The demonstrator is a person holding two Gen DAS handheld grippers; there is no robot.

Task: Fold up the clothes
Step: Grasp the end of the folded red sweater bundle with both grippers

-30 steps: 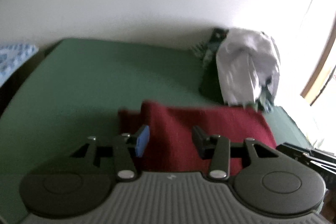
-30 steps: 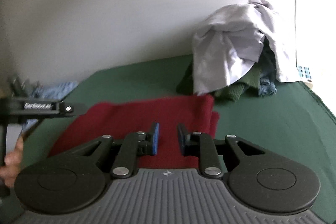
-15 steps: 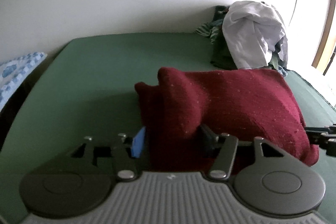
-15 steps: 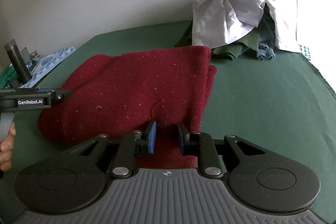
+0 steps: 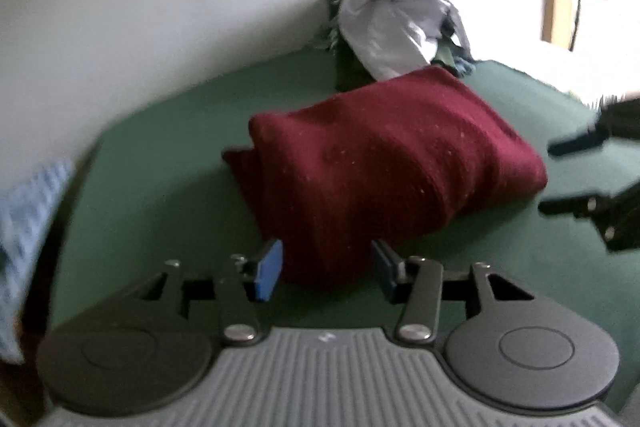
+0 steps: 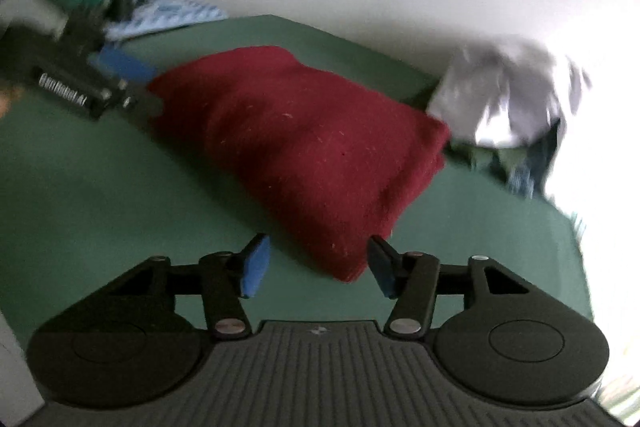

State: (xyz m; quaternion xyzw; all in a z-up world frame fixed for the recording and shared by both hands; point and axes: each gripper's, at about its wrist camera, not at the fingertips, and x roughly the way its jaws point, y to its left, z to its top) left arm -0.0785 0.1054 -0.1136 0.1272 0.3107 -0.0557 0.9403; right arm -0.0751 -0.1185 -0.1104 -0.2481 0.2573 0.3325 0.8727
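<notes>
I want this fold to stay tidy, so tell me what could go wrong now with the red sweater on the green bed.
1. Both grippers' jaws have just been opening, and the left gripper and right gripper each straddle an edge of the red sweater; pulling back carelessly could snag the knit and undo the fold.
2. The sweater looks puffy rather than flat, so the fold may spring open.
3. It lies close beside the unfolded pile, which could slump onto it.
</notes>
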